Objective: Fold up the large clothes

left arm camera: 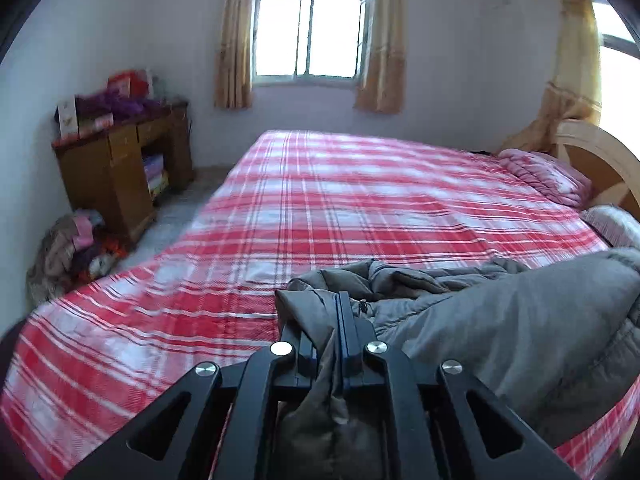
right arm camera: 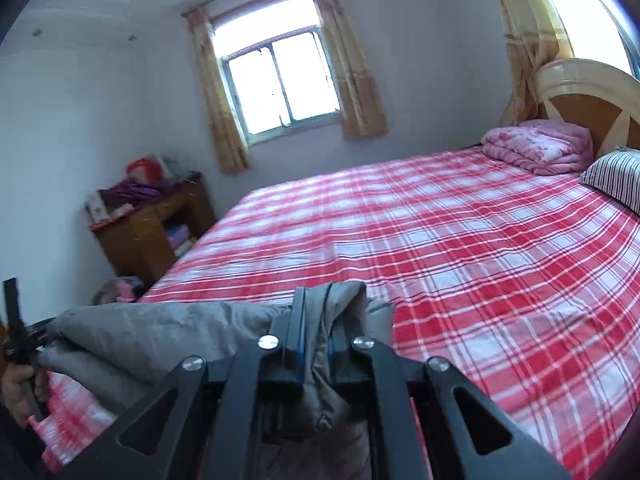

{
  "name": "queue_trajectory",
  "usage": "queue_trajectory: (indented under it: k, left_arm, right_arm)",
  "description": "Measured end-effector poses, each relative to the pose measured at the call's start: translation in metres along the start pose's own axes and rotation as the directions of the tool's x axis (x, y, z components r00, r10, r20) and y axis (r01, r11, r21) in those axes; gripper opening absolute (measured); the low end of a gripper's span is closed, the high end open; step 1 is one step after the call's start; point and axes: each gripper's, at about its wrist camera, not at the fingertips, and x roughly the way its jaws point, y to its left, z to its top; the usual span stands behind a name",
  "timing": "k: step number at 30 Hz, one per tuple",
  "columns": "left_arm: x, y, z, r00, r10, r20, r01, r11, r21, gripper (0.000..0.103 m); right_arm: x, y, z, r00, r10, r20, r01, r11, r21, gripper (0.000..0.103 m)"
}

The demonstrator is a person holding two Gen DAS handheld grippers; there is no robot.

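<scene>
- Your left gripper (left arm camera: 325,320) has its jaws clamped on a bunched fold of the grey padded jacket (left arm camera: 500,320); the fabric is pinched between the two fingers and hangs down behind them.
- Your right gripper (right arm camera: 316,320) is likewise closed on the jacket (right arm camera: 160,332), with a strip of grey cloth and its blue-edged seam caught between the fingers.
- The jacket is stretched between your two grippers, over the near edge of the bed (left arm camera: 340,200). In the left wrist view its bulk sags off to the right and some crumpled folds rest on the red-and-white plaid sheet (right arm camera: 480,260).
- In the right wrist view your left gripper (right arm camera: 16,340) shows at the far left edge, with your left hand (right arm camera: 16,388) wrapped around its handle and grey cloth running up to it.
- At the head of the bed a folded pink quilt (right arm camera: 536,146) lies against the wooden headboard (right arm camera: 592,84), and a striped pillow (right arm camera: 616,180) sits just beside it.
- A wooden cabinet (left arm camera: 120,168) stands against the left wall, piled with purple and red things, and a heap of clothes (left arm camera: 72,252) lies on the floor beside it.
- A curtained window (left arm camera: 310,32) is in the far wall.
</scene>
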Motion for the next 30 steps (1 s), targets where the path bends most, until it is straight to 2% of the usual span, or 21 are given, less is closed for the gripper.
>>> queue_trajectory:
  k: [2, 3, 5, 6, 7, 9, 10, 12, 13, 14, 15, 16, 18, 20, 23, 25, 26, 28, 30]
  left_arm:
    - [0.021, 0.006, 0.003, 0.999, 0.022, -0.028, -0.023, 0.999, -0.045, 0.015]
    - [0.030, 0.008, 0.007, 0.998, 0.044, -0.034, -0.046, 0.997, -0.064, 0.022]
    - [0.034, 0.015, 0.017, 0.994, 0.113, -0.004, -0.113, 0.989, -0.100, 0.046]
    - [0.032, 0.019, 0.023, 0.985, 0.167, 0.030, -0.163, 0.980, -0.116, 0.070]
    - [0.029, 0.023, 0.029, 0.972, 0.224, 0.074, -0.213, 0.967, -0.140, 0.088]
    - [0.026, 0.026, 0.036, 0.948, 0.289, 0.129, -0.267, 0.949, -0.166, 0.091]
    - [0.027, 0.025, 0.039, 0.934, 0.331, 0.131, -0.310, 0.937, -0.159, 0.091]
    - [0.027, 0.017, 0.044, 0.888, 0.443, 0.125, -0.425, 0.893, -0.150, 0.091]
    - [0.025, 0.010, 0.044, 0.870, 0.473, 0.138, -0.456, 0.879, -0.140, 0.091]
    - [0.022, 0.001, 0.043, 0.852, 0.501, 0.155, -0.485, 0.865, -0.129, 0.091]
    - [0.018, -0.010, 0.040, 0.836, 0.519, 0.176, -0.505, 0.854, -0.121, 0.091]
    - [0.014, -0.024, 0.035, 0.837, 0.506, 0.209, -0.495, 0.863, -0.104, 0.091]
    - [0.013, -0.046, 0.028, 0.852, 0.460, 0.250, -0.461, 0.885, -0.058, 0.092]
    - [0.024, -0.076, 0.019, 0.866, 0.426, 0.261, -0.448, 0.894, 0.027, 0.095]
    - [0.056, -0.116, 0.008, 0.865, 0.434, 0.250, -0.479, 0.864, 0.158, 0.095]
    - [0.079, -0.130, 0.005, 0.872, 0.442, 0.211, -0.482, 0.850, 0.214, 0.096]
    - [0.091, -0.134, 0.001, 0.867, 0.459, 0.192, -0.496, 0.834, 0.243, 0.096]
    - [0.115, -0.132, -0.005, 0.843, 0.511, 0.169, -0.538, 0.799, 0.268, 0.096]
    - [0.138, -0.123, -0.011, 0.827, 0.549, 0.120, -0.559, 0.784, 0.268, 0.096]
  right_arm:
    - [0.036, -0.007, -0.001, 0.999, -0.026, -0.038, 0.027, 0.999, 0.023, 0.009]
    - [0.047, -0.012, -0.004, 0.998, -0.035, -0.051, 0.037, 0.999, 0.026, 0.009]
    - [0.066, -0.019, -0.007, 0.996, -0.055, -0.071, 0.057, 0.998, 0.028, 0.009]
    - [0.077, -0.023, -0.008, 0.995, -0.061, -0.085, 0.064, 0.997, 0.034, 0.009]
    - [0.084, -0.028, -0.008, 0.993, -0.066, -0.097, 0.070, 0.997, 0.040, 0.009]
    - [0.098, -0.035, -0.008, 0.990, -0.079, -0.118, 0.085, 0.995, 0.046, 0.010]
    - [0.106, -0.036, -0.007, 0.987, -0.099, -0.127, 0.105, 0.994, 0.040, 0.012]
    - [0.120, -0.039, -0.004, 0.979, -0.150, -0.139, 0.157, 0.987, 0.040, 0.038]
    - [0.125, -0.042, -0.001, 0.976, -0.170, -0.140, 0.179, 0.982, 0.060, 0.071]
    - [0.125, -0.045, 0.002, 0.974, -0.195, -0.114, 0.206, 0.975, 0.089, 0.078]
    - [0.125, -0.043, 0.004, 0.973, -0.212, -0.095, 0.221, 0.970, 0.096, 0.078]
    - [0.124, -0.037, 0.005, 0.969, -0.231, -0.090, 0.238, 0.968, 0.080, 0.078]
    - [0.120, -0.019, 0.003, 0.963, -0.259, -0.078, 0.262, 0.964, 0.038, 0.078]
    - [0.116, 0.007, -0.006, 0.972, -0.224, -0.069, 0.225, 0.974, -0.002, 0.079]
    - [0.125, 0.058, -0.028, 0.981, -0.174, -0.092, 0.158, 0.975, -0.155, 0.079]
    - [0.134, 0.076, -0.037, 0.983, -0.149, -0.112, 0.123, 0.971, -0.206, 0.079]
    - [0.137, 0.085, -0.041, 0.982, -0.154, -0.114, 0.124, 0.965, -0.233, 0.080]
    - [0.151, 0.091, -0.045, 0.977, -0.160, -0.139, 0.120, 0.958, -0.261, 0.082]
    - [0.165, 0.093, -0.050, 0.969, -0.170, -0.178, 0.115, 0.953, -0.280, 0.082]
